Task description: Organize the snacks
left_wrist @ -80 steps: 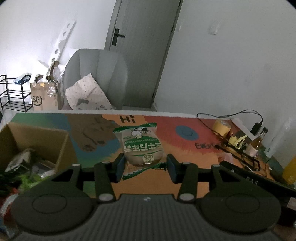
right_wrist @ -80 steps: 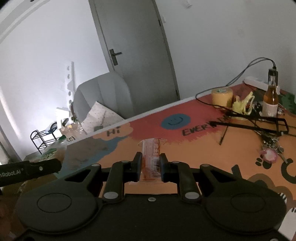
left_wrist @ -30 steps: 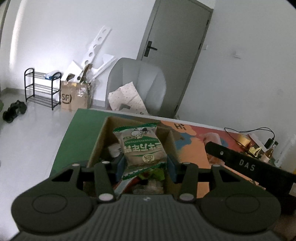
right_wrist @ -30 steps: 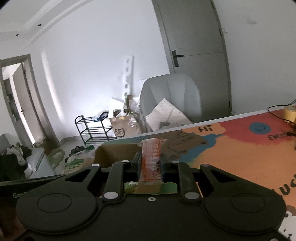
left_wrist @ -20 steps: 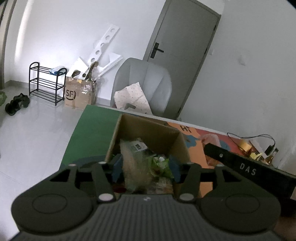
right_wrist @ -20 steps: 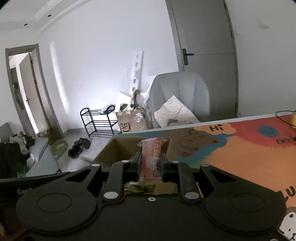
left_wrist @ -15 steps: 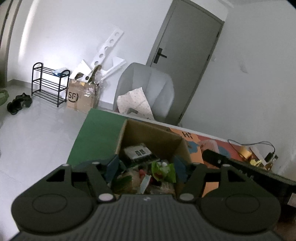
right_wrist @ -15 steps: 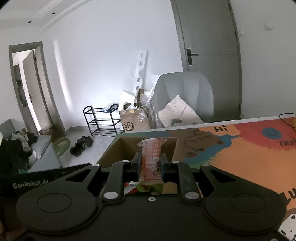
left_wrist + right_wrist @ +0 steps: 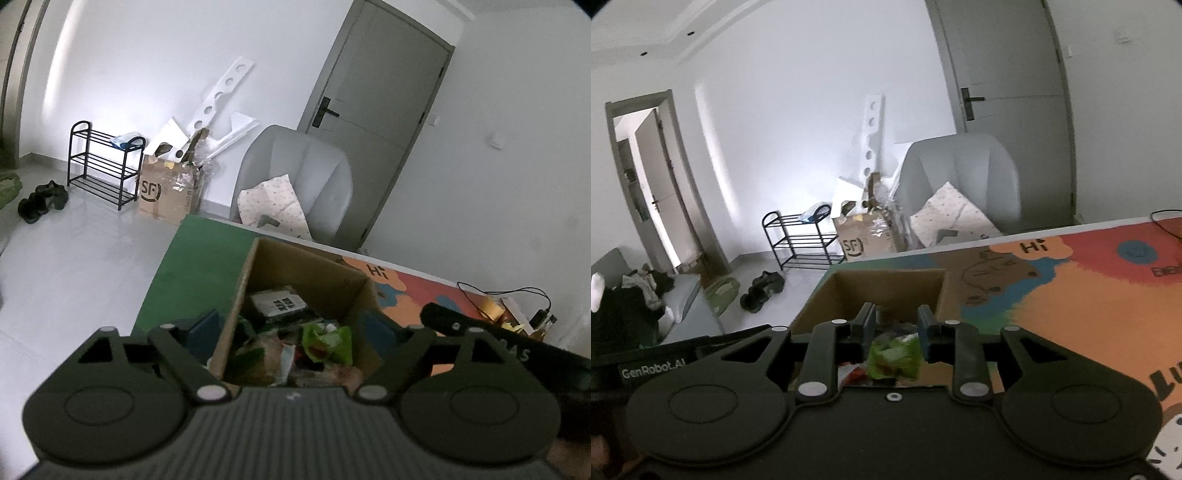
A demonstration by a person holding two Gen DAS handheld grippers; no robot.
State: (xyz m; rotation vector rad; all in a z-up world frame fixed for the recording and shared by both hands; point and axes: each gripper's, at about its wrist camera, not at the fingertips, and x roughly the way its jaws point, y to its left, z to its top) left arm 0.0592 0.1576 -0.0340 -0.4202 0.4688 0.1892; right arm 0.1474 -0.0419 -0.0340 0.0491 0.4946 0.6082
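An open cardboard box holds several snack packets, among them a green packet and a dark packet with a printed label. My left gripper hangs over the box with its jaws opening wide and nothing between them. The right gripper is also above the box. Its jaws are opening a little and hold nothing, with a green packet lying beneath them. The right gripper's body shows as a black bar in the left wrist view.
The box stands at the green end of a colourful table mat. Behind the table are a grey chair, a carton on the floor and a black rack. Cables and a bottle lie at the table's far right.
My left gripper let go of the green-and-white packet over the box and its jaws spread wide. The right gripper has just released the orange packet, which is gone from between its fingers.
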